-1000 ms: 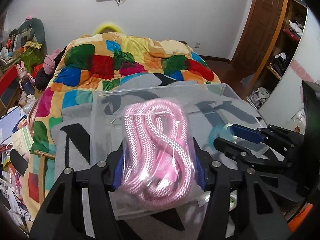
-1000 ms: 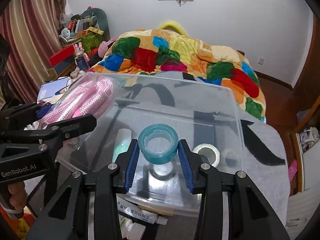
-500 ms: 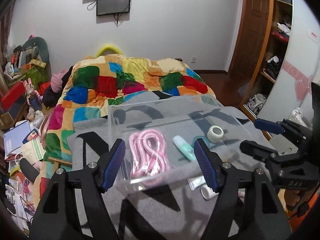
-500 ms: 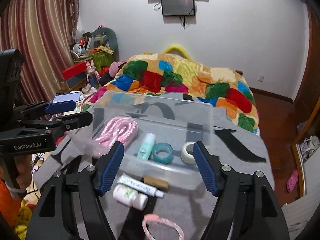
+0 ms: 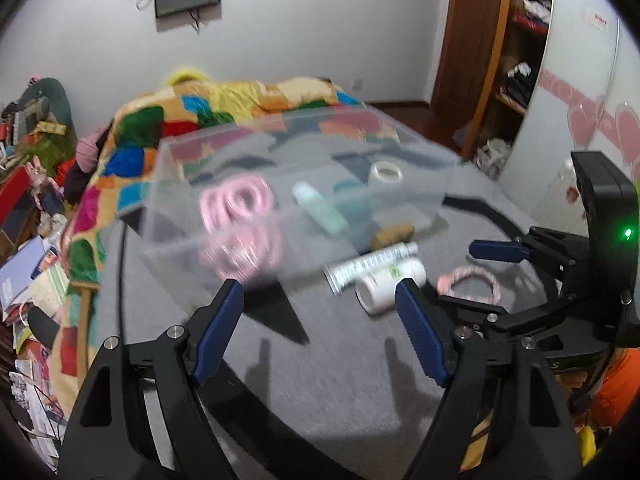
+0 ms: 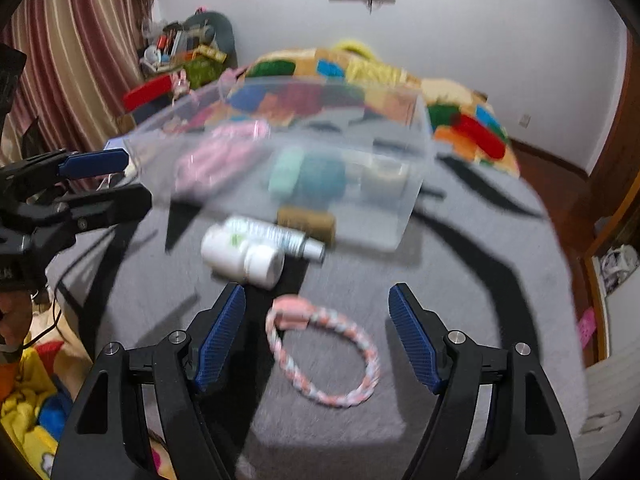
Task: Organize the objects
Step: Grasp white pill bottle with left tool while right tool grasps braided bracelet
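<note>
The right gripper (image 6: 316,336) hangs over the grey blanket (image 6: 460,280) with its jaws spread and nothing between the pads; the braided pink-and-white loop (image 6: 324,356) lies flat on the blanket just below and between them, untouched. The left gripper (image 5: 320,328) is likewise empty, its jaws opening as it hovers short of the white bottle (image 5: 390,284).

That bottle lies on its side, its long axis running roughly across the left view with the cap towards the lower left. Touching it on the far side is a white tube (image 5: 370,262), also on its side and almost parallel, its narrow cap pointing right towards the small brown block (image 5: 394,234) against the bin wall. Beyond them stands the clear plastic bin (image 6: 416,184), which holds a pink rope bundle (image 5: 236,216), a mint bottle (image 5: 318,210), a teal tape ring (image 6: 320,176) and a white tape roll (image 5: 386,172).

The risks, as I judge them: the bottle is round and could roll off the pads or nudge the tube; the limp loop could sag or snag on the bin rim; and both pictures are blurred, so exact contact is hard to judge.
</note>
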`<state>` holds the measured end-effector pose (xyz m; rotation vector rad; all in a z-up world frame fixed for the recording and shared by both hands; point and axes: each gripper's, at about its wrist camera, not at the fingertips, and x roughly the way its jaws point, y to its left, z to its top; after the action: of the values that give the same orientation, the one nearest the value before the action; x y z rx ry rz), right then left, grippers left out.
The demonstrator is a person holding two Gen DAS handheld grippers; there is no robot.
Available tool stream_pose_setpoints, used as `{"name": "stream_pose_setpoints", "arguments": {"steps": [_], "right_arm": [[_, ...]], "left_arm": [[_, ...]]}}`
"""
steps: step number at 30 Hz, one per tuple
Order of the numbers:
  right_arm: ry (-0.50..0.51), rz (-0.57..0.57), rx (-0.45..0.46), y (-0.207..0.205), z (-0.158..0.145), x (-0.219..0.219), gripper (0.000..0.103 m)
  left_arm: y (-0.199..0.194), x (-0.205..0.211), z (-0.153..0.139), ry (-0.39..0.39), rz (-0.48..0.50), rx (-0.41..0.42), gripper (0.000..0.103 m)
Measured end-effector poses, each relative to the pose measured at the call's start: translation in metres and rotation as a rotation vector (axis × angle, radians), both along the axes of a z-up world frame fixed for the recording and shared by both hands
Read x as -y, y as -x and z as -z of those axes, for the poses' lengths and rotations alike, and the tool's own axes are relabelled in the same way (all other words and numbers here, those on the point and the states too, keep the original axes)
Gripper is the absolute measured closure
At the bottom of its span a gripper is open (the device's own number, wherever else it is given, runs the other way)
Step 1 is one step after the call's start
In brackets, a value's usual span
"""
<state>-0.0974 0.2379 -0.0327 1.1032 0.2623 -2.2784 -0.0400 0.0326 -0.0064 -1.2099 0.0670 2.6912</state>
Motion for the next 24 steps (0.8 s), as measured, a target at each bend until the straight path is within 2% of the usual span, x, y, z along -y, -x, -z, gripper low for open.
{"name": "stream_pose_setpoints", "arguments": {"steps": [1,2,3,4,5,8,12,17,24], "right_arm": [[-0.002,-0.003,0.015,0.000,0.006,0.000,0.038],[-0.001,-0.003,0.021,-0.001,0.009,0.000,0.049],[-0.004,-0.005,0.026,-0.001,0.013,-0.001,0.052],[-0.010,0.001,0.012,-0.003,0.014,-0.003,0.060],[-0.010,0.005,0.000,-0.004,0.013,-0.004,0.071],[0.004,0.012,0.001,-0.003,0.012,-0.011,0.089],[0.021,0.040,-0.003,-0.002,0.012,-0.022,0.093],[0.039,0.075,-0.011,-0.001,0.007,-0.036,0.093],[0.060,0.085,-0.028,-0.004,-0.004,-0.040,0.093]], "left_arm": [[0.002,-0.003,0.006,-0.002,0.006,0.019,0.025],[0.004,-0.005,0.011,-0.007,0.011,0.036,0.025],[0.005,-0.008,0.015,-0.015,0.015,0.051,0.025],[0.008,-0.011,0.019,-0.027,0.020,0.067,0.025],[0.010,-0.014,0.023,-0.039,0.027,0.081,0.025],[0.016,-0.023,0.029,-0.053,0.038,0.100,0.025],[0.025,-0.038,0.034,-0.057,0.051,0.102,0.026],[0.031,-0.049,0.036,-0.061,0.059,0.097,0.049],[0.024,-0.049,0.032,-0.066,0.066,0.071,0.049]]}}
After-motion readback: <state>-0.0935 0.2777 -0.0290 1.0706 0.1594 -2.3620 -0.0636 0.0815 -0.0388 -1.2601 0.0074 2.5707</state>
